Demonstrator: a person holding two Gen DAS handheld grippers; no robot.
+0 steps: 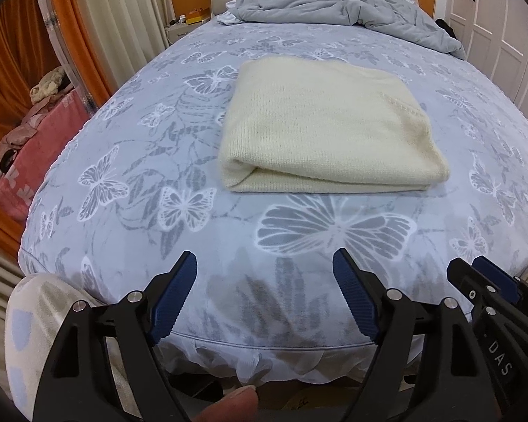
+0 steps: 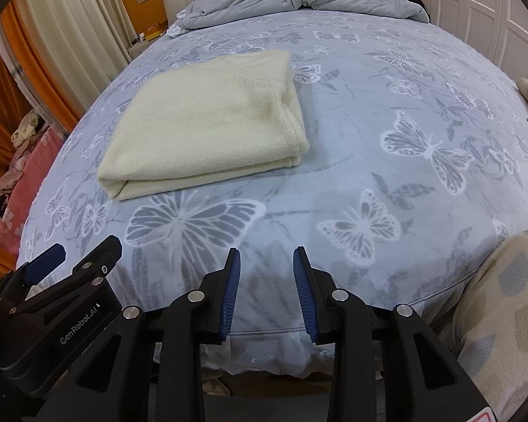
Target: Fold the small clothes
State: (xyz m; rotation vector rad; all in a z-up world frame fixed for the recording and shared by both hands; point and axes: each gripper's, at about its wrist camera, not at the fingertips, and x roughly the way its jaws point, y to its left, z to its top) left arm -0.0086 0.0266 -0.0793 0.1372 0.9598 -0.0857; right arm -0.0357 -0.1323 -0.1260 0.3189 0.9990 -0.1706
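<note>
Folded cream sweater on the bed, both claws empty at the foot edge.

The left claw (image 1: 264, 263) hangs low in the frame over the near edge of the bed (image 1: 151, 161), level, its blue pads wide apart and holding nothing; the right claw (image 2: 266, 260) is beside it, pads apart by a narrower gap, also touching nothing. The cream knit sweater (image 1: 327, 126) lies folded in a neat rectangle in the middle of the butterfly-print bedsheet (image 2: 387, 133), well apart from both claws. A crumpled grey duvet (image 1: 334, 3) fills the top of the frame by the headboard. Orange curtains (image 1: 14, 70) are at the left, white wardrobe doors (image 1: 492, 24) at the right.
</note>
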